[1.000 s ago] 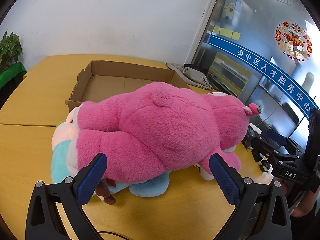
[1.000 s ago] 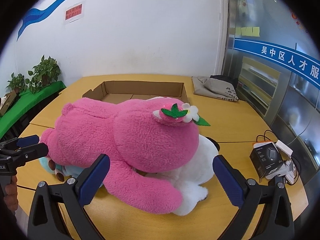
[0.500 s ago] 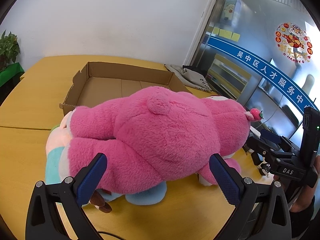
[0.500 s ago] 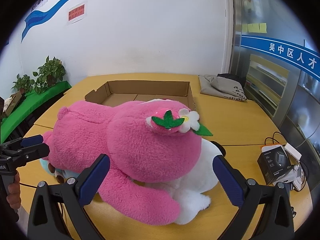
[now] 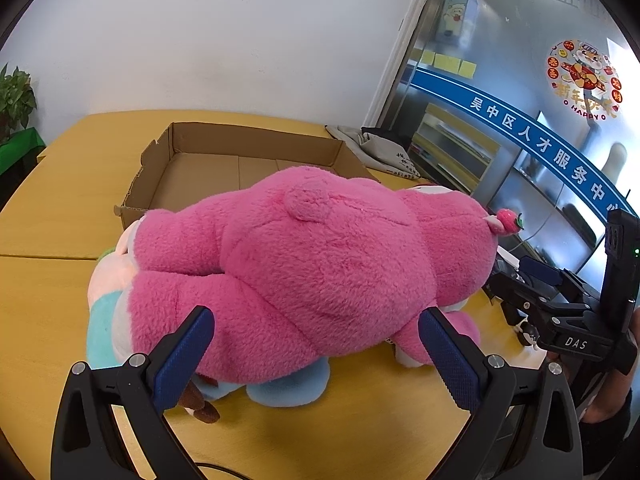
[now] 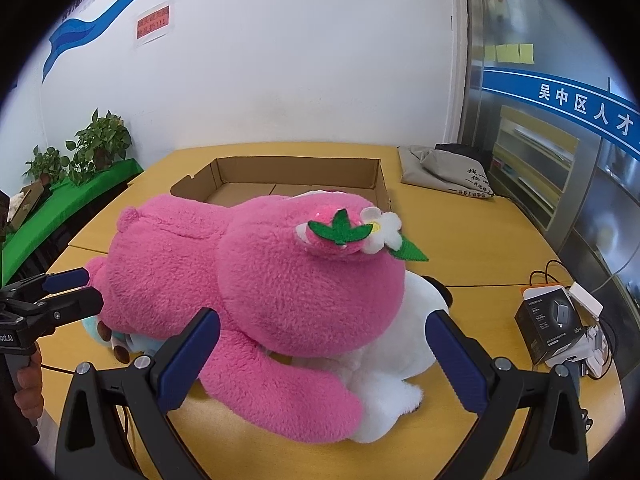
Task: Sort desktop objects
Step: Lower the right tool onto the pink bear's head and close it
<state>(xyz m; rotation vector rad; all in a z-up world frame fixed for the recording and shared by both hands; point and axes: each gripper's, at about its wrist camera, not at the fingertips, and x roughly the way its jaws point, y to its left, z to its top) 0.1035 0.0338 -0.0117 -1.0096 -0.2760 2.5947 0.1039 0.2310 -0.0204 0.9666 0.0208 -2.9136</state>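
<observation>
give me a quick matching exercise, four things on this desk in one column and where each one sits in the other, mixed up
Things:
1. pink plush bear
2. cardboard box
3. white plush
4. black carton

Places:
A. under the bear's head end
B. at the desk's right edge, beside the cables
C. lying on top of the other soft toys
D. behind the toy pile, open and with nothing in it

Pairs: 1-C, 2-D, 3-A, 4-B
</observation>
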